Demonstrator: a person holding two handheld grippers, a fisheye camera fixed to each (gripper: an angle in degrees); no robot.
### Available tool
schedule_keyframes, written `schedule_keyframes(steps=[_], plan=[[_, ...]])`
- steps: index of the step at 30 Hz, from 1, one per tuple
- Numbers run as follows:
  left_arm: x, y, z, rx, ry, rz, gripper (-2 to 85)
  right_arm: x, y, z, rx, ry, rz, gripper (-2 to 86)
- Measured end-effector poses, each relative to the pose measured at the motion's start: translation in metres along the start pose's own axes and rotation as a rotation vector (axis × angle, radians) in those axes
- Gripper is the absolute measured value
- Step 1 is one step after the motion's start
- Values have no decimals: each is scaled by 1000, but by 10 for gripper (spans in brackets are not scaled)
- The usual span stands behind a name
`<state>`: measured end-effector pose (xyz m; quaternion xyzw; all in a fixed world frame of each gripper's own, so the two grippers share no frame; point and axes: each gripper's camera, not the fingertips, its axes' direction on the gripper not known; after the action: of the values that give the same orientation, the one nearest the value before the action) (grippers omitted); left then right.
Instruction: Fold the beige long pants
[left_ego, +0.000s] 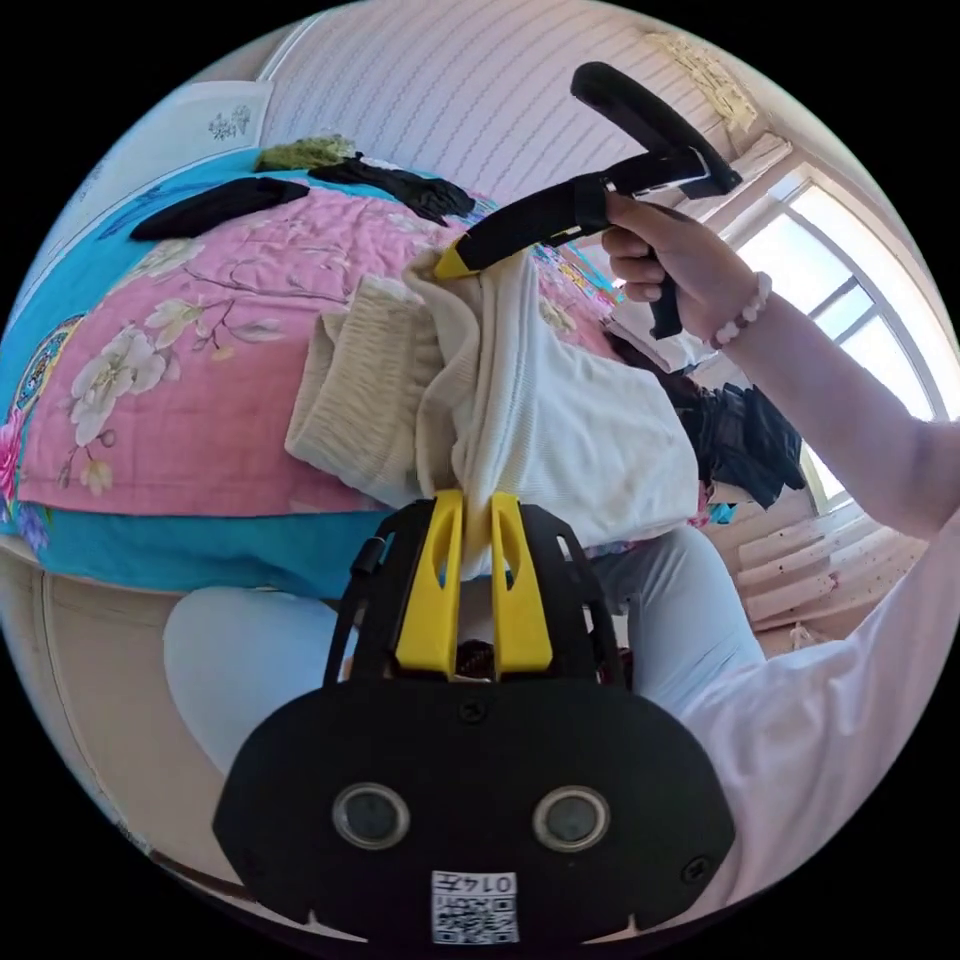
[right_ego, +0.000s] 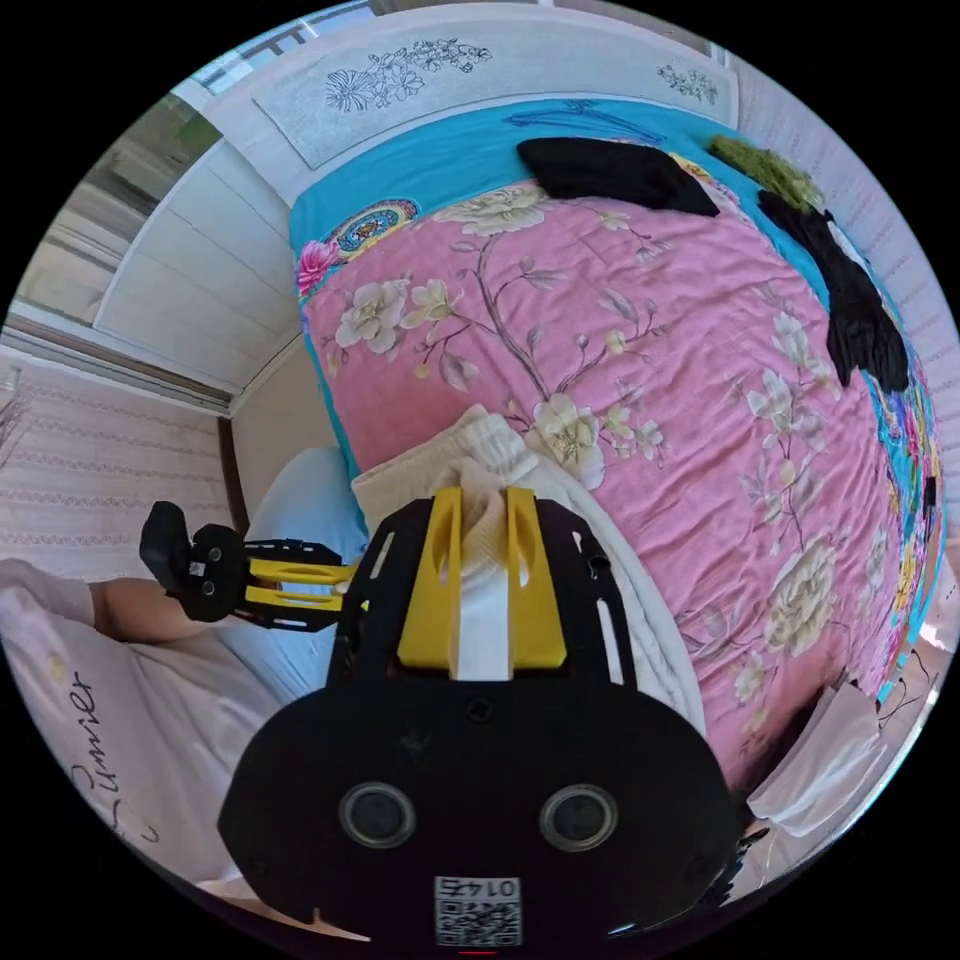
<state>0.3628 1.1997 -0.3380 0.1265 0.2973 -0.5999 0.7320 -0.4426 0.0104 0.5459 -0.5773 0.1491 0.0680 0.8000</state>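
- Landmark: the pink quilt (left_ego: 190, 380) with a flower print, spread on a bed over a blue sheet (left_ego: 60, 300).
- Left gripper view, at the far edge of the quilt: a black garment (left_ego: 215, 205), then a green cloth (left_ego: 305, 152), then a second black garment (left_ego: 400, 188).
- Beige pants (left_ego: 520, 420): bunched and lifted at the near edge of the quilt, above a person's lap. A ribbed cuff (left_ego: 355, 400) lies on the quilt to the left of the raised bundle.
- Left gripper (left_ego: 477, 510): its two yellow jaws stand close together with a fold of the pants pinched between them at the lower end of the bundle.
- Right gripper (left_ego: 455, 262), in the same view: it grips the top of the bundle above the quilt; jaw contact is not clear from this angle. A hand (left_ego: 665, 265) with a bead bracelet holds its black handle.
- A dark pile of clothes (left_ego: 745, 440) lies beyond the bundle on the window side of the quilt.
- Right gripper view: the left gripper (right_ego: 345, 590) shows at the left, off the near edge of the quilt, yellow jaws nearly together.
- Right gripper (right_ego: 482, 500) in its own view: both yellow jaws press on a ribbed fold of the pants (right_ego: 480, 600), which runs up between them.
- The rest of the pants drapes down onto the near part of the quilt (right_ego: 650, 400).
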Motion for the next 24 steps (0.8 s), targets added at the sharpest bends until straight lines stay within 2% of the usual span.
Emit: schedule_keyframes(steps=[3, 7, 8, 11, 12, 14, 16, 20, 22, 24], plan=[[24, 0, -16, 96, 44, 68, 42, 6, 32, -33, 112, -20, 54, 68], [32, -14, -35, 161, 52, 56, 42, 7, 46, -68, 231, -21, 114, 66], [30, -19, -33, 139, 8, 62, 44, 5, 34, -69, 229, -22, 107, 68], [21, -25, 6, -93, -190, 78, 51, 4, -7, -41, 175, -44, 103, 71], [18, -22, 16, -136, -199, 66, 50, 6, -14, -32, 154, -51, 109, 71], [18, -17, 18, -104, -167, 45, 48, 7, -22, -17, 108, -91, 127, 73], [20, -13, 25, -101, -150, 17, 46, 3, -10, -26, 173, -96, 91, 68], [38, -11, 25, -62, -159, 10, 32, 5, 55, -46, 244, 120, 86, 31], [56, -12, 16, -37, -245, 73, 19, 13, 93, -52, 275, 197, 130, 15], [92, -16, 7, 3, -316, 230, -2, 26, 132, -50, 253, 242, 214, 6]])
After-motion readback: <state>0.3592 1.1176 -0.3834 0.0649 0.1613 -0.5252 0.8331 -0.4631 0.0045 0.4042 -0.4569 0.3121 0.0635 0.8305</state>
